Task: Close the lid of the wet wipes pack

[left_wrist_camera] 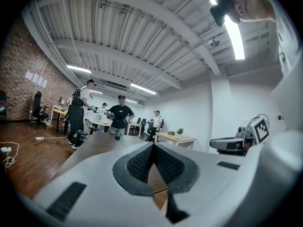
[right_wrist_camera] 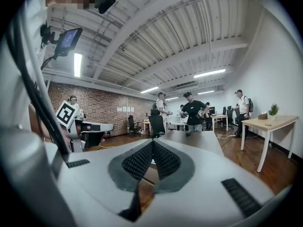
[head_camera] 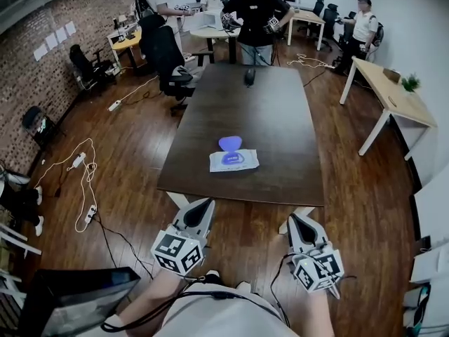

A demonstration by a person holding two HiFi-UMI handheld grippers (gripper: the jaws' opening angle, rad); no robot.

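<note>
A white wet wipes pack [head_camera: 233,160] lies near the front edge of the dark wooden table [head_camera: 273,128], with its blue lid [head_camera: 230,143] flipped open toward the far side. My left gripper [head_camera: 203,208] and my right gripper [head_camera: 297,223] hover below the table's front edge, well short of the pack. Both point level toward the table. In the left gripper view the left gripper [left_wrist_camera: 152,147] has its jaws shut tip to tip with nothing between them. The right gripper [right_wrist_camera: 152,144] is likewise shut and holds nothing. The pack itself does not show in either gripper view.
A dark computer mouse [head_camera: 249,76] sits at the table's far end. A person in black [head_camera: 255,16] stands behind it, with others further back. A black office chair [head_camera: 165,55] stands at the left. Cables [head_camera: 85,181] lie on the wood floor. A light desk [head_camera: 393,100] is at the right.
</note>
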